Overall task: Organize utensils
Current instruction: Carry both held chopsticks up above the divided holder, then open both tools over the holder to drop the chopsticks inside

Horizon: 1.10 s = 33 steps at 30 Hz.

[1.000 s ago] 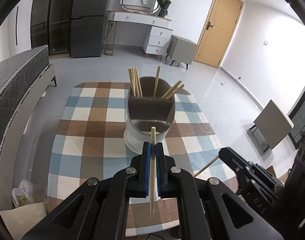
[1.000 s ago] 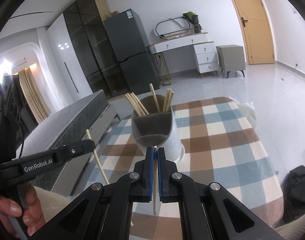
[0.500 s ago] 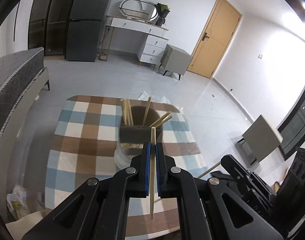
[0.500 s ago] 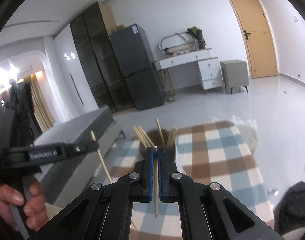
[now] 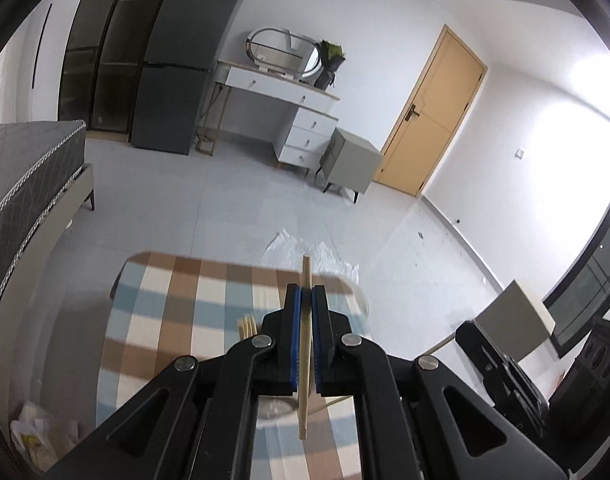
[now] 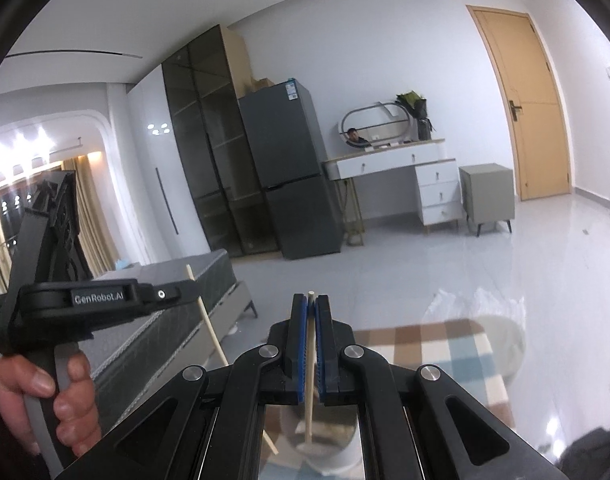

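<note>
My left gripper point(image 5: 305, 294) is shut on a wooden chopstick point(image 5: 305, 344) held upright; its lower end hangs over the holder's white rim point(image 5: 275, 408), mostly hidden under the jaws. Tips of other chopsticks point(image 5: 247, 326) stick up left of the jaws. My right gripper point(image 6: 311, 306) is shut on another chopstick point(image 6: 309, 376), whose lower end hangs over the white utensil holder point(image 6: 333, 446) directly below. The left gripper point(image 6: 105, 300) with its chopstick point(image 6: 209, 328) shows at the left in the right wrist view.
The holder stands on a table with a blue, brown and white checked cloth point(image 5: 177, 320). A grey bed point(image 5: 21, 184) lies left, a plastic bag point(image 5: 309, 248) on the floor beyond the table, a stool point(image 5: 513, 320) at right.
Both grippers have risen and tilted upward; the holder has dropped from the middle of the views to beneath the jaws. Each still grips its chopstick.
</note>
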Each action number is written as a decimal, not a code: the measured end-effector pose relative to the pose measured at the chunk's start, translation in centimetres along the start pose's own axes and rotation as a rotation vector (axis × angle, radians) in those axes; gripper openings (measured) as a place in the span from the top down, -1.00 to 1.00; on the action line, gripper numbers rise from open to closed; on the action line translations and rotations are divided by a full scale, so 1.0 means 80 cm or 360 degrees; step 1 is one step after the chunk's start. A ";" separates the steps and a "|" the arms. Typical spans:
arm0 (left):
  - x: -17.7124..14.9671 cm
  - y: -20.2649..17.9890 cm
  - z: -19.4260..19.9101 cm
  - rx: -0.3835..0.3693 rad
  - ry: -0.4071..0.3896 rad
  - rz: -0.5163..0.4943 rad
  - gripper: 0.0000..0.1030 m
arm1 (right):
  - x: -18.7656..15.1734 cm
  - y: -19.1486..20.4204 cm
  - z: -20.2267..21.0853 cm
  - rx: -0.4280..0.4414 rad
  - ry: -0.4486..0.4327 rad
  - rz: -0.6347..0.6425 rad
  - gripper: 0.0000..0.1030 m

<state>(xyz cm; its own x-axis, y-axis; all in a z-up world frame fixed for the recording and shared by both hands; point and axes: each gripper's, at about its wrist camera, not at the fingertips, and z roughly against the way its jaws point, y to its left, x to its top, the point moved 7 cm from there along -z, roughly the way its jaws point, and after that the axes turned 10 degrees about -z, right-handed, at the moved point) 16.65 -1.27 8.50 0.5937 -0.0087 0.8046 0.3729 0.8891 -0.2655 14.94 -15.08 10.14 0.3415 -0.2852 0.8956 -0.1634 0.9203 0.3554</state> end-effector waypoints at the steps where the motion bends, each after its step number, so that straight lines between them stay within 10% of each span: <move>1: 0.007 0.003 -0.004 0.0008 -0.0015 0.0004 0.99 | 0.005 0.000 -0.005 0.0001 -0.0002 0.0011 0.94; 11: 0.030 0.035 -0.065 0.0021 -0.0110 0.0038 0.99 | 0.033 0.004 -0.060 -0.0020 -0.0014 0.0139 0.94; 33: -0.025 0.033 -0.125 -0.0092 0.0043 0.0000 0.99 | -0.045 -0.023 -0.105 -0.0041 0.0234 0.0111 0.93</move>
<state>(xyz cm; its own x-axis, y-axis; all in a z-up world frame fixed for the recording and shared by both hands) 23.55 -3.48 0.88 0.6127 -0.0216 0.7900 0.4127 0.8613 -0.2965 21.74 -13.51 3.99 0.4621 -0.1802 0.8683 -0.1680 0.9436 0.2852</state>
